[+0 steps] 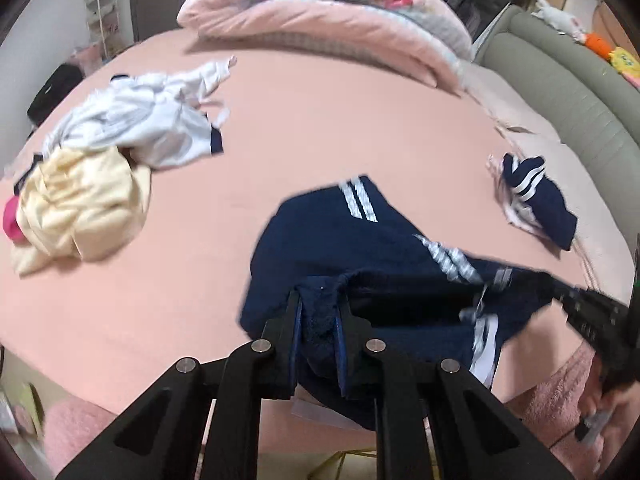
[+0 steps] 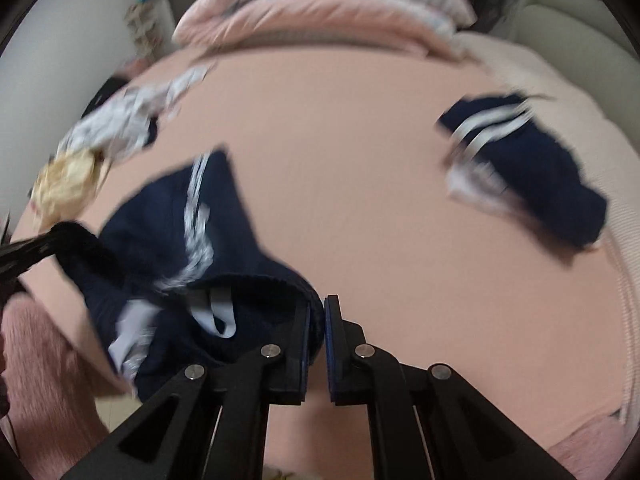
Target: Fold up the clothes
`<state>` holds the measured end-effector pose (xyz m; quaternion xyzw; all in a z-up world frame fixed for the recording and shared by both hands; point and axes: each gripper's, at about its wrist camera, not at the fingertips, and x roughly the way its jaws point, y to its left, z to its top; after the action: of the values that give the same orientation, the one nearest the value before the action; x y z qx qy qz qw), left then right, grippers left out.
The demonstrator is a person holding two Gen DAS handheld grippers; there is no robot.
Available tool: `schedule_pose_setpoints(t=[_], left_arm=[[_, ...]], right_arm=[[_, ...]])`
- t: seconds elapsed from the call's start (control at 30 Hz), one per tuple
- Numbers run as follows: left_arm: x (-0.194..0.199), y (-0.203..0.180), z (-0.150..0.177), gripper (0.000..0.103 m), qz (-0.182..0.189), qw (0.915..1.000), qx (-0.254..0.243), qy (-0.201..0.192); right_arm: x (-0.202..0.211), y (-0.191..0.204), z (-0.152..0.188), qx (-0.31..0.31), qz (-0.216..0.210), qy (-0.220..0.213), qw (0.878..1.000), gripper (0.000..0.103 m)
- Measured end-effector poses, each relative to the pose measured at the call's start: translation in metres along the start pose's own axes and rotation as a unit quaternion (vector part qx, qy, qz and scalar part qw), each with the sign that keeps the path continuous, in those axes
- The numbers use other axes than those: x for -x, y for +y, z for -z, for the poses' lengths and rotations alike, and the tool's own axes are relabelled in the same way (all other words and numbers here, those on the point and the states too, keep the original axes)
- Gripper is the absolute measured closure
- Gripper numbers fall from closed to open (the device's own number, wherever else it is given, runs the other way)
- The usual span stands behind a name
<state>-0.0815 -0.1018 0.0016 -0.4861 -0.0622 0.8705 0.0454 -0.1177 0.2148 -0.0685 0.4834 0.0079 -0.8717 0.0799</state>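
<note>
The navy shorts (image 1: 340,248) hang partly lifted over the near edge of the pink bed (image 1: 280,120), well in front of the pink quilt (image 1: 320,12). The left tool (image 1: 318,304) is clenched on one end of the waistband, and the right tool (image 2: 318,312) pinches the other end. The right grip looks thin, only an edge of cloth, so a tug apart could pull it free. The trailing leg may drag and bunch on the bed, spoiling the fold. Blur hides finer detail.
</note>
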Motion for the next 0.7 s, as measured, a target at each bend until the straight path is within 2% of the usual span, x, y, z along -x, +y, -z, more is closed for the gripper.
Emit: schedule_pose_setpoints(t=[0.07,0.23,0.27,0.33,0.47,0.53,0.63,0.7], left_arm=[[0.005,-0.005,0.001,0.091,0.016,0.9999,0.006,-0.002],[0.029,-0.027,-0.007,0.091,0.040,0.9983,-0.015,-0.041],[0.030,-0.029,-0.012,0.091,0.045,0.9978,-0.019,-0.045],[0.022,-0.033,-0.014,0.091,0.045,0.9975,-0.034,-0.043],[0.007,-0.043,-0.016,0.091,0.046,0.9977,-0.046,-0.022],[0.004,-0.047,-0.012,0.091,0.053,0.9975,-0.044,-0.017],[-0.002,-0.049,-0.004,0.091,0.058,0.9976,-0.037,-0.010],[-0.003,-0.049,0.000,0.091,0.064,0.9974,-0.033,-0.005]], right_arm=[[0.013,-0.008,-0.011,-0.011,0.013,-0.026,1.000,0.098],[0.059,-0.018,-0.014,-0.045,-0.026,-0.057,0.997,0.098],[0.065,-0.017,-0.013,-0.037,-0.040,-0.055,0.997,0.098],[0.069,-0.006,-0.012,0.007,-0.062,-0.022,0.998,0.098],[0.054,0.003,0.003,0.049,-0.009,0.022,0.999,0.098],[0.051,0.002,0.008,0.047,0.019,0.024,0.998,0.098],[0.056,-0.006,0.005,0.033,0.026,0.010,0.999,0.094],[0.059,-0.010,0.000,0.033,0.002,0.000,0.999,0.078]])
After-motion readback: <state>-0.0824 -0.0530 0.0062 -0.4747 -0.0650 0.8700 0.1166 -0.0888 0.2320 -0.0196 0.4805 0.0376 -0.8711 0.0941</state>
